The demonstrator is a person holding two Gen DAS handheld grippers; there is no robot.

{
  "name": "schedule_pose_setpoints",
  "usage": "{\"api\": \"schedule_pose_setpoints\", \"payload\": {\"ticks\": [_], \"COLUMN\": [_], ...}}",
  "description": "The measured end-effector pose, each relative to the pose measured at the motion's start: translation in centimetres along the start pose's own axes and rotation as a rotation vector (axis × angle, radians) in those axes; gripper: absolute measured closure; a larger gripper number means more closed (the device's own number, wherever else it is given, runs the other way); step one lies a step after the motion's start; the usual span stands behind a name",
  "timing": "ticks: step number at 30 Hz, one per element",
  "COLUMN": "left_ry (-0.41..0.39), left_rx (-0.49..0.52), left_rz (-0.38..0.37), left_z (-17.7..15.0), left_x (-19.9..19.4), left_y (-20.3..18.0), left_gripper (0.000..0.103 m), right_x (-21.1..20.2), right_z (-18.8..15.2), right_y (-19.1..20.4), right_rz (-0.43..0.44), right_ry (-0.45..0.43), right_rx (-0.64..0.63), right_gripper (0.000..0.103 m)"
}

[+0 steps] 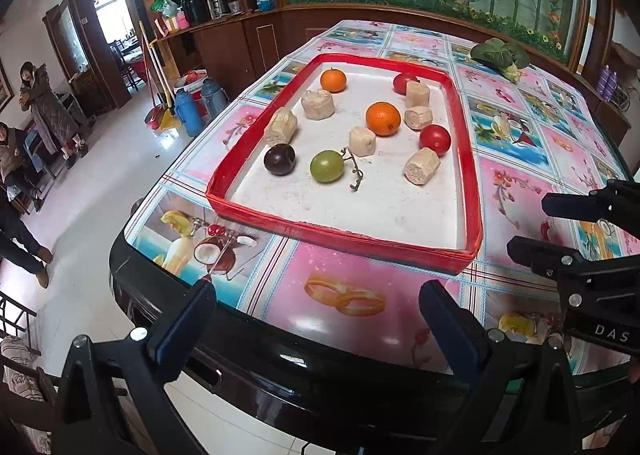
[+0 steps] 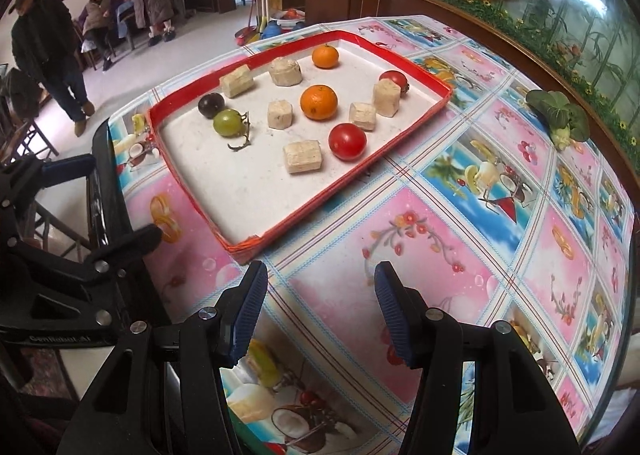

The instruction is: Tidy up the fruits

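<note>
We see a red-rimmed tray lying flat on a table covered by a patterned oilcloth, nearer the table's left edge than its right. On the tray's white floor sit two oranges: one near the far-left corner, the other close to the centre. Two red tomatoes share the right side, one beside the right rim, one toward the far-right corner. A dark plum and a green grape with a dry stem lie side by side near the left rim. Six beige cork-like blocks stand scattered among the fruits. A leafy green vegetable rests alone near the table's far-right edge.

We find the left gripper over the near edge, fingers spread wide, nothing between them. The right gripper hovers above bare oilcloth just outside the tray's near corner, partly parted and likewise empty.
</note>
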State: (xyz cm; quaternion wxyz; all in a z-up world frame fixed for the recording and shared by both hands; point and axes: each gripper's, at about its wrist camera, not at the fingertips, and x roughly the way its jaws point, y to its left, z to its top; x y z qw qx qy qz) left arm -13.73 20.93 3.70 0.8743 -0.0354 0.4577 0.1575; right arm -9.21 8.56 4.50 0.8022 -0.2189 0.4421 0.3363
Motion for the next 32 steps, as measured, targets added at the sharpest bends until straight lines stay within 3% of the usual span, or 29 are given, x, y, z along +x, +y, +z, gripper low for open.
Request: {"api": "schedule_pose_setpoints", "payload": {"ticks": [7, 15, 32], "left_ry": [0.005, 0.021, 0.049], "left_rx": [0.029, 0.006, 0.033], "left_rz": [-0.022, -0.096, -0.089], "left_z": [-0.3, -0.2, -0.1], "left_x": [0.0, 0.5, 1.0], "left_y": [-0.4, -0.5, -0.9], "left_gripper": [0.000, 0.000, 0.000], "right_x": [0.3, 0.7, 1.1], "right_z": [0.0, 0.0, 0.4], "right_y": [-0.2, -0.2, -0.2], "right_rz": [-0.003, -0.003, -0.012], "right_ry": [0.008, 0.018, 0.028], "right_rx": [-0.003, 0.003, 0.001], "right_gripper": [0.048, 0.048, 0.048]}}
